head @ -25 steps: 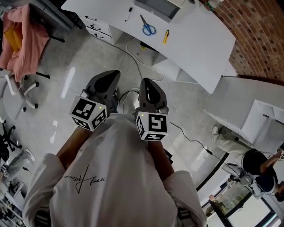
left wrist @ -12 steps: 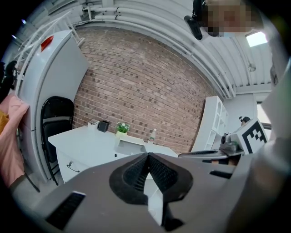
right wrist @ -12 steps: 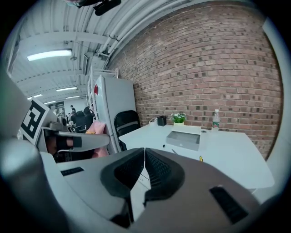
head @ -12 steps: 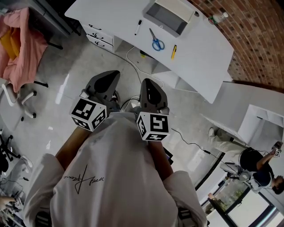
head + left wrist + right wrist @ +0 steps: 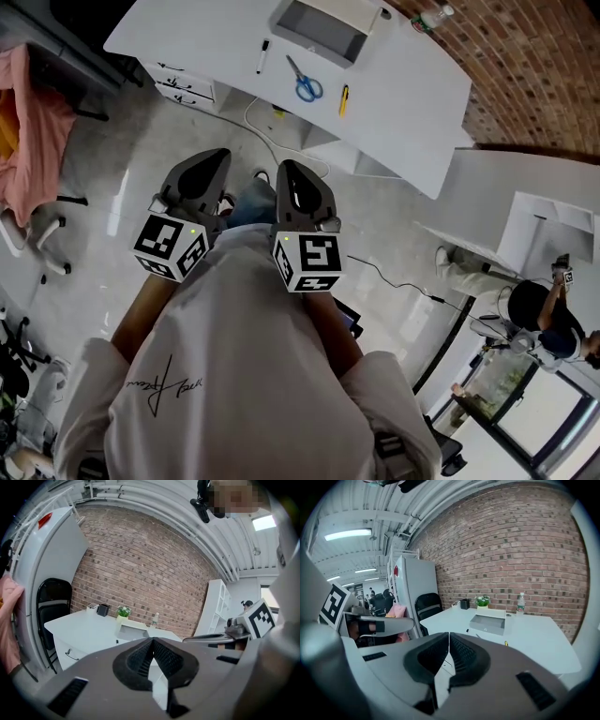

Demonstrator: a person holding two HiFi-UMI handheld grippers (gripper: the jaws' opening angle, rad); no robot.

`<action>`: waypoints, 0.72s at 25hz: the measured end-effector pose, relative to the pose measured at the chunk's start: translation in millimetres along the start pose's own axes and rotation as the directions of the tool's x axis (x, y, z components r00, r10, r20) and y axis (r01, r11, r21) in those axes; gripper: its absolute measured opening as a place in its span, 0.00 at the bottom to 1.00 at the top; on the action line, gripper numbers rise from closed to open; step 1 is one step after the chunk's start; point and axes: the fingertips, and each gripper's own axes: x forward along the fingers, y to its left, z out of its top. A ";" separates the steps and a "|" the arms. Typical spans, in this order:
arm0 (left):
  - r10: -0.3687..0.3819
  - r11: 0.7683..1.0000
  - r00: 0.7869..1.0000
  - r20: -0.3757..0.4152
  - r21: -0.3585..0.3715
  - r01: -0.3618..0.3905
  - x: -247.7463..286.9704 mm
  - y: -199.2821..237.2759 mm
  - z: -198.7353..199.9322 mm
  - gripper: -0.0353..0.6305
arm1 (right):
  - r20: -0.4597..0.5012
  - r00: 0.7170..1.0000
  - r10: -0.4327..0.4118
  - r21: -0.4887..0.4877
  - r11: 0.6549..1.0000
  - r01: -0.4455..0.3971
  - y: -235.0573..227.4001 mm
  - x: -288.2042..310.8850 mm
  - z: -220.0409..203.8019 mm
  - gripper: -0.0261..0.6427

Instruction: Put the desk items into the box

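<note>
Held the left gripper (image 5: pixel 217 153) and right gripper (image 5: pixel 289 165) side by side above the grey floor (image 5: pixel 122 187), well short of the box (image 5: pixel 319 23), both aimed toward it. Found the left gripper pressed together, pads (image 5: pixel 140 657) meeting at the tips, nothing pinched (plain in its own view). Found the right gripper likewise pressed together and empty, only a thin seam between its pads. Noted the left cube (image 5: pixel 169 246) and right cube (image 5: pixel 307 262) at the gripper backs, farther from the box, close to a white shirt (image 5: pixel 244 375).

Saw the box lying open and bare inside on the white desk (image 5: pixel 403 94). Spotted the desk items all outside the box, on its near side: scissors (image 5: pixel 302 82) with blue handles just in front of the box, a black marker (image 5: pixel 262 56) off the box's left corner, a yellow cutter (image 5: pixel 344 99) in front of the box's right end, a little farther out than the scissors. Spotted a bottle (image 5: pixel 433 17) right of the box, toward the brick wall (image 5: pixel 534 75). Made out, in the gripper views, a small plant (image 5: pixel 482 601) and a black cup (image 5: pixel 464 603) on the far side of the box. Noted a drawer unit (image 5: pixel 178 84) under the desk, left of the box and nearer than it. Caught pink cloth (image 5: pixel 19 141) far left of the box, and another person (image 5: pixel 544 323) far off to its right.
</note>
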 end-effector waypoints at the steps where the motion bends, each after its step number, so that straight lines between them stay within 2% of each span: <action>1: -0.007 1.000 1.000 -0.001 0.003 0.007 2.7 -1.2 0.5 0.06 | 0.002 1.000 -0.005 0.001 1.000 0.005 -2.5 0.4 0.9 0.08; 9: -0.049 0.999 0.999 -0.014 0.022 0.050 34.5 -1.7 10.2 0.06 | 0.019 0.999 -0.039 0.021 0.999 0.039 -24.8 12.9 8.9 0.08; 18: -0.093 0.995 0.993 -0.067 0.042 0.096 88.1 3.4 23.1 0.06 | 0.012 0.997 -0.080 0.079 0.994 0.079 -67.0 46.4 17.1 0.08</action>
